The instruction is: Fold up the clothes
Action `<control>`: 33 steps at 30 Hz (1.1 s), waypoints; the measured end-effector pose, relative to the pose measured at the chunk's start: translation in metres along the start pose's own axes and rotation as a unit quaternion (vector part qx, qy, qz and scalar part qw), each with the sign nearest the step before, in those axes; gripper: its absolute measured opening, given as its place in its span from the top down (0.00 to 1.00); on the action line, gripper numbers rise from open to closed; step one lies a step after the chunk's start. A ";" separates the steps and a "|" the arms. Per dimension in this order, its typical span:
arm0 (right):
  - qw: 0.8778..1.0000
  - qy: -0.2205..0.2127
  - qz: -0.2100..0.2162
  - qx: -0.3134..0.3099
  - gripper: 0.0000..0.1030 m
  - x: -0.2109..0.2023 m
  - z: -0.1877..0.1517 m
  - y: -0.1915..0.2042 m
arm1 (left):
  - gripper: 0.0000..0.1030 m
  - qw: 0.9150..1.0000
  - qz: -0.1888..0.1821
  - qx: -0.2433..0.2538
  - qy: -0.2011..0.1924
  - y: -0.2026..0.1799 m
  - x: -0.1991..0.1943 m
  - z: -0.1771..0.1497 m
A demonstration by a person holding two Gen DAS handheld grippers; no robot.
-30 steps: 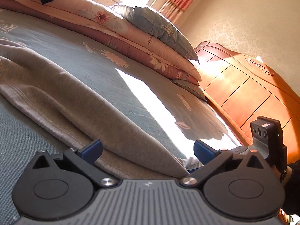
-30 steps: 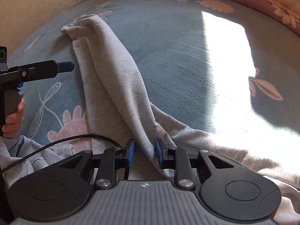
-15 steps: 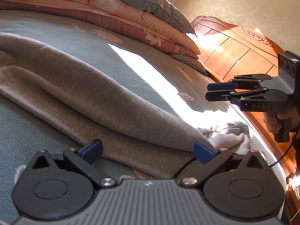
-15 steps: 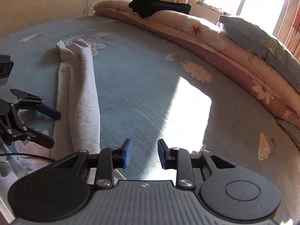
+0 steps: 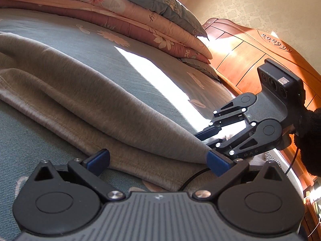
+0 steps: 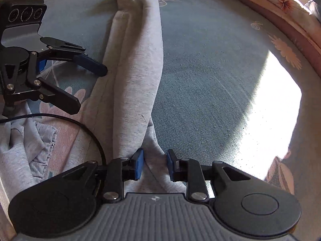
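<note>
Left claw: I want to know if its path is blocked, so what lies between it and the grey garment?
Nothing: in the right wrist view, only bare bedsheet separates the open left claw from the grey garment.

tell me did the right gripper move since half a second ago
Yes. In the left wrist view the right gripper was up against the wooden headboard; now it sits lower, down at the grey garment, which lies between its jaws as they have just been closing.

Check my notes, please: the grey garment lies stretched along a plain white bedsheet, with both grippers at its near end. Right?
Not quite. The sheet is blue-grey with a flower print, not plain white; the right wrist view shows it. The rest holds: the grey garment lies stretched along it, the left gripper and right gripper at its near end.
</note>
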State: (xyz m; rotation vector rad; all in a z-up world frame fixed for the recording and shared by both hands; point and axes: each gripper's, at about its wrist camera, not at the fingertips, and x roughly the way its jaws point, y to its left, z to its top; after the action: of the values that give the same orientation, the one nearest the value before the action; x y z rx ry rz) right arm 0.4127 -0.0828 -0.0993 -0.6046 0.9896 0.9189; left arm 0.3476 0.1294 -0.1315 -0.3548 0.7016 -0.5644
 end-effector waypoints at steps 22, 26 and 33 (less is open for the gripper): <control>0.946 -0.019 -0.310 0.093 1.00 -0.001 0.025 -0.091 | 0.01 1.000 -0.015 -0.001 -0.011 0.002 -0.002 0.002; 0.950 -0.040 -0.283 0.123 0.95 -0.027 0.009 -0.095 | 0.01 1.000 -0.016 -0.004 -0.010 0.004 -0.002 0.003; 0.963 -0.048 -0.234 0.124 0.60 -0.077 -0.051 -0.086 | 0.01 1.000 -0.014 -0.005 -0.008 0.004 -0.001 0.003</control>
State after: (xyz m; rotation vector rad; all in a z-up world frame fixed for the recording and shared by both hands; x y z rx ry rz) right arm 0.4462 -0.1936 -0.0504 -0.5423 0.8090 0.3940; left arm 0.3503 0.1330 -0.1309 -0.3786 0.6856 -0.5847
